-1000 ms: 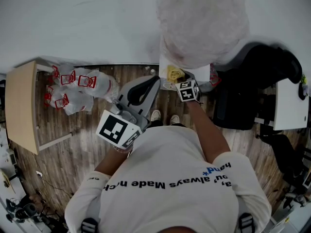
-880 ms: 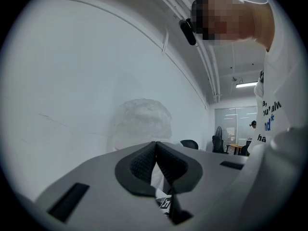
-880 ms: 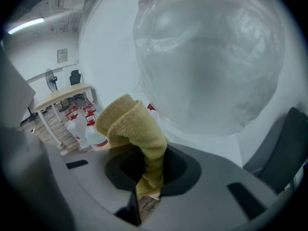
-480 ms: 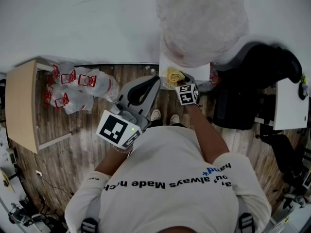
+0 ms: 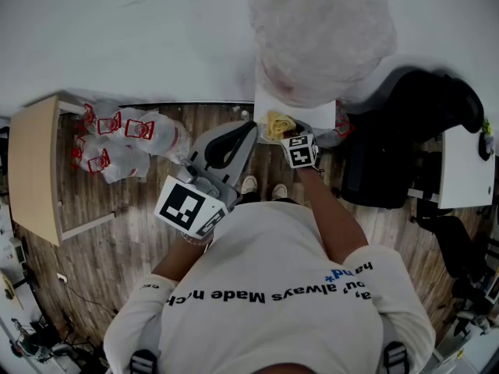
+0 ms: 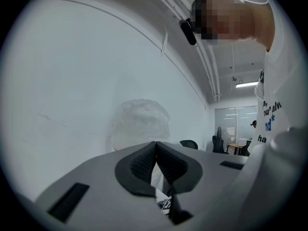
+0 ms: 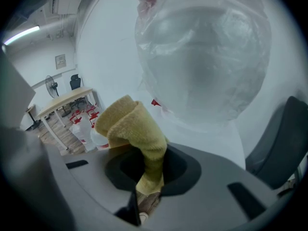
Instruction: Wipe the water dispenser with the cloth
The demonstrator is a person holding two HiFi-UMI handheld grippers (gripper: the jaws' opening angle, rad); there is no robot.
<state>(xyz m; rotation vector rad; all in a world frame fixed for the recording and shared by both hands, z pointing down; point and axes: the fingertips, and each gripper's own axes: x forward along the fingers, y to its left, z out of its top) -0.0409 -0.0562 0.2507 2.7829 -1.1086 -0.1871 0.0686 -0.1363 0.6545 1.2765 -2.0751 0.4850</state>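
Observation:
A white water dispenser [image 5: 296,104] stands against the wall with a big clear bottle [image 5: 323,29] on top, also seen in the right gripper view as the bottle [image 7: 202,57]. My right gripper [image 5: 282,127] is shut on a folded yellow cloth [image 7: 134,134], held at the dispenser's front left side; the cloth [image 5: 279,120] shows in the head view too. My left gripper [image 5: 234,142] hangs left of the dispenser, jaws closed together with nothing between them [image 6: 156,162].
White plastic bags with red print [image 5: 125,142] lie on the wooden floor by a light wood table [image 5: 31,178]. A black office chair [image 5: 413,131] stands right of the dispenser, with a white desk [image 5: 464,170] beyond it.
The right gripper with the cloth has shifted slightly up and left along the dispenser's front. The left gripper has stayed in place.

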